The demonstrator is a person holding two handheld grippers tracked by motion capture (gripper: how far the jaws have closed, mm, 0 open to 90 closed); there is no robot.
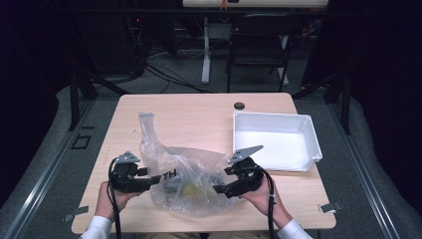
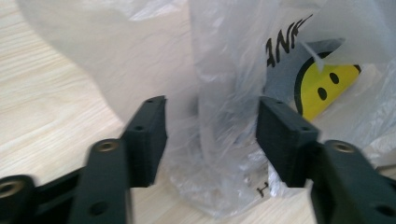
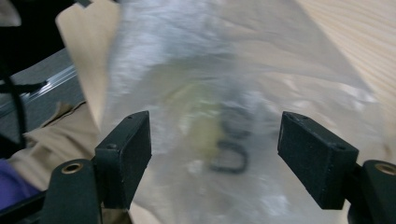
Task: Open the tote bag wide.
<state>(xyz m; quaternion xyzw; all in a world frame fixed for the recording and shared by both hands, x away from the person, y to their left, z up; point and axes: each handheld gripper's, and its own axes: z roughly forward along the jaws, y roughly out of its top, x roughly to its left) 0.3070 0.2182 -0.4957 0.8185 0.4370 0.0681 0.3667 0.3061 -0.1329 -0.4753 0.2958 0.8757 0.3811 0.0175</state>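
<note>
Left gripper view is showing the plastic bag [image 2: 224, 116] bunching between the left gripper [image 2: 210, 135]'s parted, untouching jaws. Right gripper [image 3: 215, 154] is also gaping, bag lying just ahead

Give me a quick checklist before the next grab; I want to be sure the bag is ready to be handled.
1. Left gripper jaws apart: ok, a fold of the plastic bag stands between them, not pinched.
2. Right gripper jaws apart: ok, wide open in front of the bag, nothing clamped.
3. Bag lying on the table: ok, between the two grippers.
4. Contents of the bag: cannot tell; something yellowish and something dark show through the film, blurred.
5. White tray ready: ok, it looks empty, at the bag's right.
6. Bag mouth open: cannot tell.
</note>
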